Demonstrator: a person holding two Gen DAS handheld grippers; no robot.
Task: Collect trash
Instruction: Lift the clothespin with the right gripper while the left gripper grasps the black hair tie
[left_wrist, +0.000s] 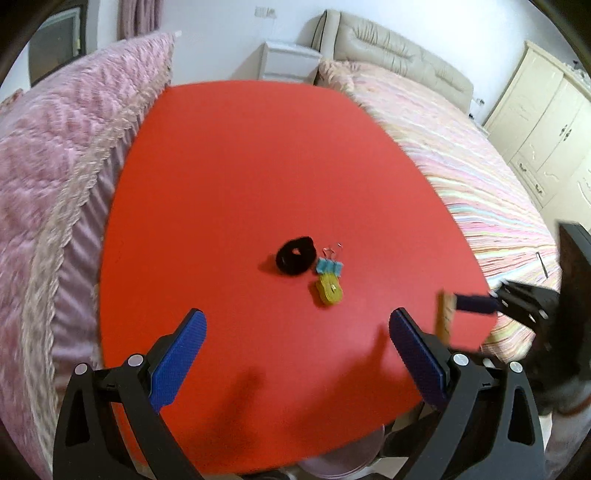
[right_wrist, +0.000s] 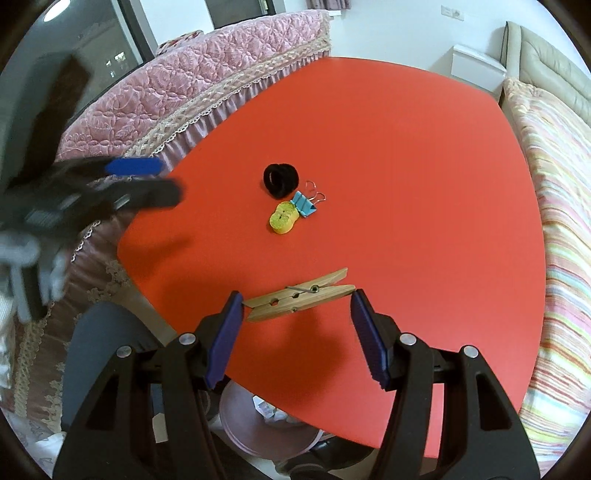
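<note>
On the red table (left_wrist: 258, 166) (right_wrist: 406, 166) lie a black hair tie (left_wrist: 295, 255) (right_wrist: 280, 180), a blue binder clip (left_wrist: 330, 266) (right_wrist: 304, 204) and a yellow tape roll (left_wrist: 330, 290) (right_wrist: 283, 219), close together. My right gripper (right_wrist: 297, 301) is shut on a wooden clothespin (right_wrist: 300, 294), held endwise between the pads above the table's near edge. It also shows in the left wrist view (left_wrist: 445, 314) at the right. My left gripper (left_wrist: 295, 325) is open and empty over the near part of the table, short of the small items.
A pink bin (right_wrist: 266, 424) with trash in it stands under the table's near edge. A pink quilted sofa (left_wrist: 55, 147) is to the left. A striped bed (left_wrist: 461, 155) is to the right. A white nightstand (left_wrist: 290, 61) stands behind the table.
</note>
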